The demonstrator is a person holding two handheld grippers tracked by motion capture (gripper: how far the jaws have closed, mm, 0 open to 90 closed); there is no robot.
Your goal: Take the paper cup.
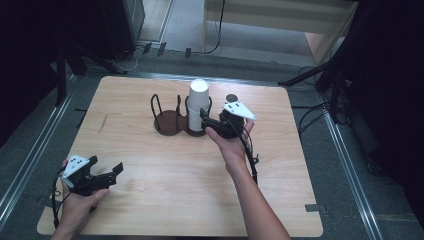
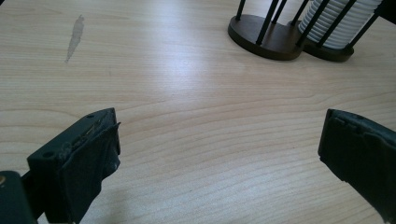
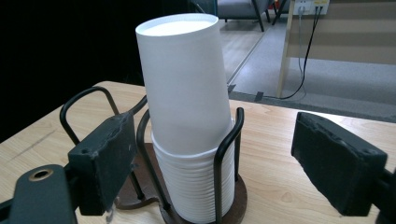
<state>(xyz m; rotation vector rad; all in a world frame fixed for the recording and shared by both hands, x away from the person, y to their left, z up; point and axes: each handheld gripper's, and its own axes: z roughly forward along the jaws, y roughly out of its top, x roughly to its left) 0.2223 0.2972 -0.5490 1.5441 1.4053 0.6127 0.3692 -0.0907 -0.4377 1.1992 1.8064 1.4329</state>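
A stack of upturned white paper cups (image 1: pixel 198 102) (image 3: pixel 187 93) (image 2: pixel 336 23) stands in the right ring of a dark wire holder (image 1: pixel 170 124) (image 3: pixel 240 196) (image 2: pixel 266 37) at the table's far middle. The top cup sticks up well above the rest. The holder's left ring holds nothing. My right gripper (image 1: pixel 206 119) (image 3: pixel 223 156) is open just right of the stack, its jaws spread to either side of the cups with a gap on both sides. Over bare wood at the near left corner, my left gripper (image 1: pixel 106 164) (image 2: pixel 219 144) is open with nothing between its jaws.
The wooden table (image 1: pixel 165 180) has rounded corners, with grey floor and metal rails around it. A small dark round thing (image 1: pixel 231 97) lies behind the right gripper. A grey smear (image 1: pixel 102 123) (image 2: pixel 74 35) marks the wood at the left. Cables and stands crowd the floor beyond.
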